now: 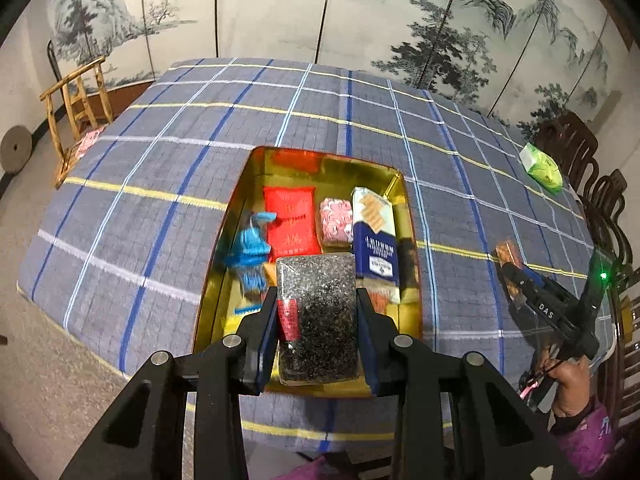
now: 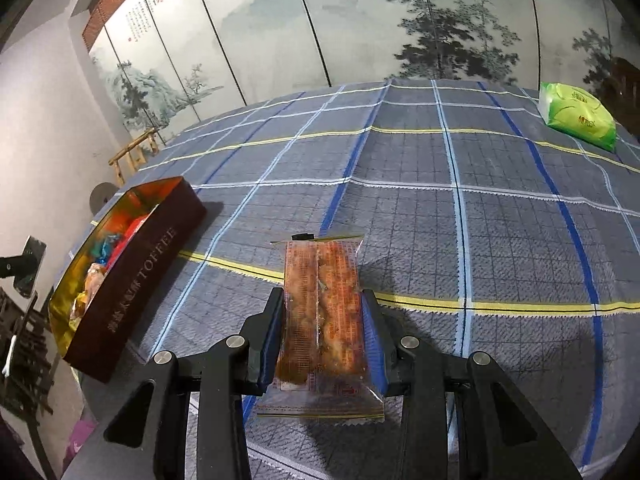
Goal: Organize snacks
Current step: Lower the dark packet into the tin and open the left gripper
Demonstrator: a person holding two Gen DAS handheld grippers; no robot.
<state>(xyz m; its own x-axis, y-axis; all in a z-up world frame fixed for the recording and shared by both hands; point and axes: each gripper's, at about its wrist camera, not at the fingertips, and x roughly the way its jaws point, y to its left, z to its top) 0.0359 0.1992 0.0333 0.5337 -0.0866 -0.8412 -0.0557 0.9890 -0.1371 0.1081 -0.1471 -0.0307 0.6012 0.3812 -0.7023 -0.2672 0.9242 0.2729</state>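
My left gripper (image 1: 316, 300) is shut on a clear packet of dark sesame snack (image 1: 320, 316), held over the near end of a gold-lined tin (image 1: 396, 178). Inside the tin lie a red packet (image 1: 292, 220), blue-wrapped sweets (image 1: 250, 246), a pink sweet (image 1: 335, 220) and a blue-and-white packet (image 1: 374, 248). My right gripper (image 2: 322, 304) is shut on a clear packet of orange-brown snack (image 2: 324, 312) above the checked cloth. The same tin (image 2: 136, 280), dark red outside and marked TOFFEE, lies to its left. In the left wrist view the right gripper (image 1: 506, 258) shows at right, held by a hand (image 1: 572, 384).
A blue checked tablecloth (image 1: 200, 160) covers the table. A green tissue pack (image 2: 576, 116) lies at the far right, also seen as the green tissue pack (image 1: 542, 168). Dark wooden chairs (image 1: 576, 144) stand on the right, a bamboo chair (image 1: 80, 104) at far left. A painted screen (image 2: 360, 20) runs behind.
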